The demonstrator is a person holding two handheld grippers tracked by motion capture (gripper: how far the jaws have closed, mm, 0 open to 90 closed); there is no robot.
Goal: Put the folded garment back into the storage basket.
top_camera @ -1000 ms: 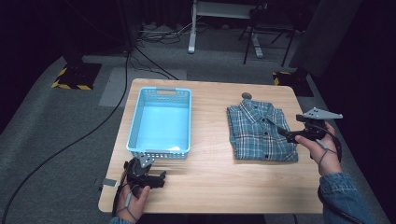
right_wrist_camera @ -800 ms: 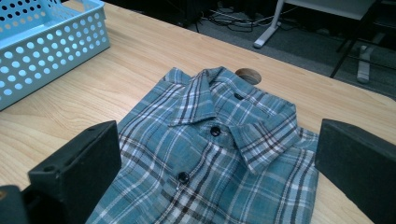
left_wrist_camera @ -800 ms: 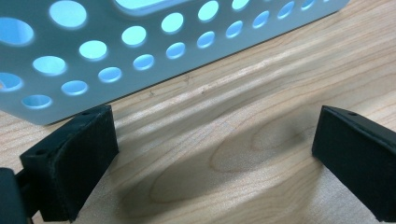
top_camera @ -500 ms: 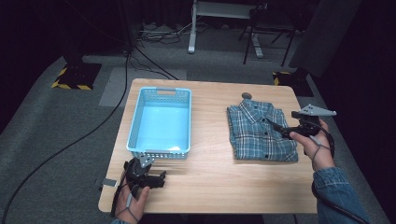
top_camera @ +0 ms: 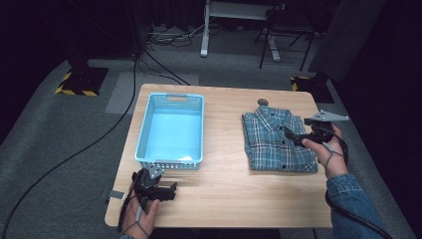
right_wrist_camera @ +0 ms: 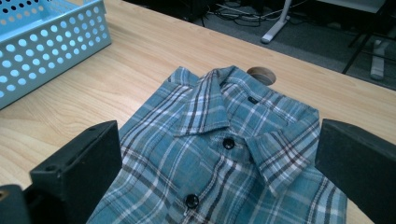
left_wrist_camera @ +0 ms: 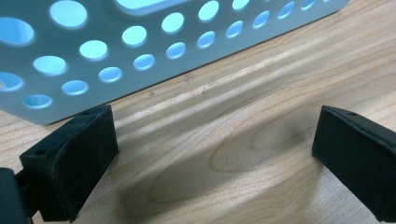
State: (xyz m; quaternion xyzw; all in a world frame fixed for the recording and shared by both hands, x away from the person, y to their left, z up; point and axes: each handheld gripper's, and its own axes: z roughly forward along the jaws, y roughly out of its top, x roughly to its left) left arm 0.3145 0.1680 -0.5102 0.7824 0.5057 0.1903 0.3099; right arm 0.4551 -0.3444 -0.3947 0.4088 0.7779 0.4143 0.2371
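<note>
Landmark: folded blue plaid button-up shirt point(top_camera: 278, 139), lying flat on the right half of my light wooden worktop point(top_camera: 224, 199), collar toward the far edge.
Right gripper point(top_camera: 294, 137): I hold it over the shirt's right edge, pointing left across the cloth.
Right fingers point(right_wrist_camera: 79, 172): spread wide, nothing between them; in the right gripper view the collar and two dark buttons sit in the gap.
Basket: light blue perforated plastic basket point(top_camera: 171, 130), well to the left of the shirt, nothing in it.
Left gripper point(top_camera: 166, 190): far left of the shirt, low on the worktop just before the basket's near wall.
Left fingers point(left_wrist_camera: 74, 154): spread apart, bare wood between them.
Round hole point(right_wrist_camera: 261, 74): in the worktop just behind the shirt's collar.
</note>
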